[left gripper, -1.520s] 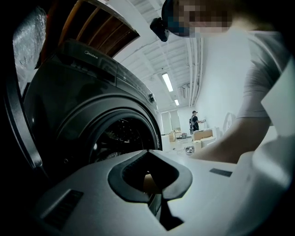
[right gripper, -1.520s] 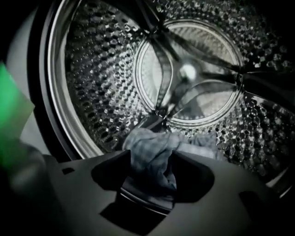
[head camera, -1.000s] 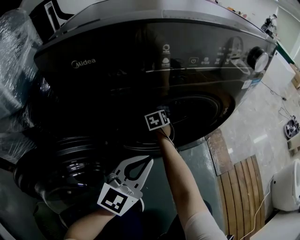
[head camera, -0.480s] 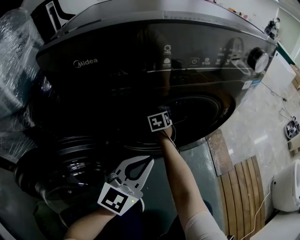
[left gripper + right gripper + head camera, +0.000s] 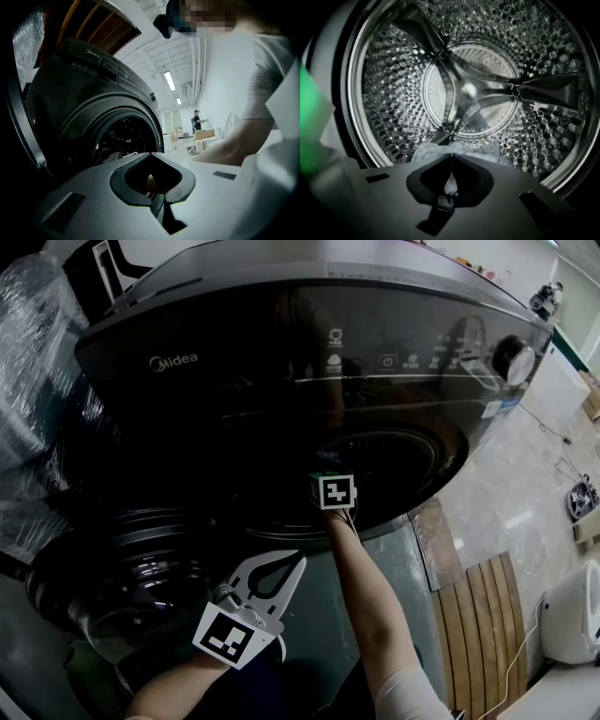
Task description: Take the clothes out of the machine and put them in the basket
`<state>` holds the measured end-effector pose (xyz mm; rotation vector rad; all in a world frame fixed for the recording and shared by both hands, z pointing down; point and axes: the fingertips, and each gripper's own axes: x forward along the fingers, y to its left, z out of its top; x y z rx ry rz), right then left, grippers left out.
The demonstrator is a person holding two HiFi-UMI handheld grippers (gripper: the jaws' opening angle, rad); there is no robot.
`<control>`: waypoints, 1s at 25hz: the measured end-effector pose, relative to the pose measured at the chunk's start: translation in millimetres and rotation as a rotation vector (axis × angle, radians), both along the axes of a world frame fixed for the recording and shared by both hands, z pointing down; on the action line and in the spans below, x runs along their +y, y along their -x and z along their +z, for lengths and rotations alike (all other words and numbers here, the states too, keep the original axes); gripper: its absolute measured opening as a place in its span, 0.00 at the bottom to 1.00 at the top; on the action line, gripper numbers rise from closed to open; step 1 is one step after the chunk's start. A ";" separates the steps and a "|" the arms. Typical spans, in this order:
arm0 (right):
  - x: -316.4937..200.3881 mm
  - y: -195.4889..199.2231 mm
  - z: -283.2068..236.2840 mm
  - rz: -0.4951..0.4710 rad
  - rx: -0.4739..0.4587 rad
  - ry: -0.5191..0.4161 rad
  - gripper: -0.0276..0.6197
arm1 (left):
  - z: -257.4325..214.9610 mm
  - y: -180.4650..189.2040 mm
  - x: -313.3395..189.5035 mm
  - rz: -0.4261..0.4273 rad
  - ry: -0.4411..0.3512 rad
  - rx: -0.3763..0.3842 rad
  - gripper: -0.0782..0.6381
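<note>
A dark front-loading washing machine point(image 5: 281, 381) fills the head view, its round door point(image 5: 122, 577) swung open at the lower left. My right gripper reaches into the opening; only its marker cube point(image 5: 336, 491) and the forearm show there. In the right gripper view the steel drum point(image 5: 468, 89) lies ahead, and my right gripper point(image 5: 451, 157) is shut on a pale cloth point(image 5: 436, 151) at the drum's bottom front. My left gripper point(image 5: 292, 559) hangs outside below the opening, level, shut and holding nothing point(image 5: 151, 154). No basket is in view.
A plastic-wrapped bulk point(image 5: 28, 352) stands left of the machine. Wooden floor slats point(image 5: 483, 615) and a white appliance point(image 5: 572, 606) lie to the right. A person point(image 5: 196, 119) stands far off in the room.
The right gripper's marker cube has shifted to the right and rolled to face the camera. The left gripper has stayed where it was.
</note>
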<state>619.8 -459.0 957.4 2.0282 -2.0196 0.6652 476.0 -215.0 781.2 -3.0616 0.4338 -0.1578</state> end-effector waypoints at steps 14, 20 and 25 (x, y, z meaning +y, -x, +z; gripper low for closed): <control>50.4 18.5 -28.2 -0.044 0.083 -0.061 0.07 | -1.9 -7.1 7.6 -0.006 -0.049 -0.018 0.14; 75.4 12.8 -52.6 -0.034 0.066 -0.105 0.07 | -1.9 -12.9 10.9 -0.003 -0.059 -0.023 0.14; 99.6 11.1 -75.0 -0.040 0.041 -0.162 0.07 | -8.3 -13.5 17.3 0.004 -0.105 -0.024 0.14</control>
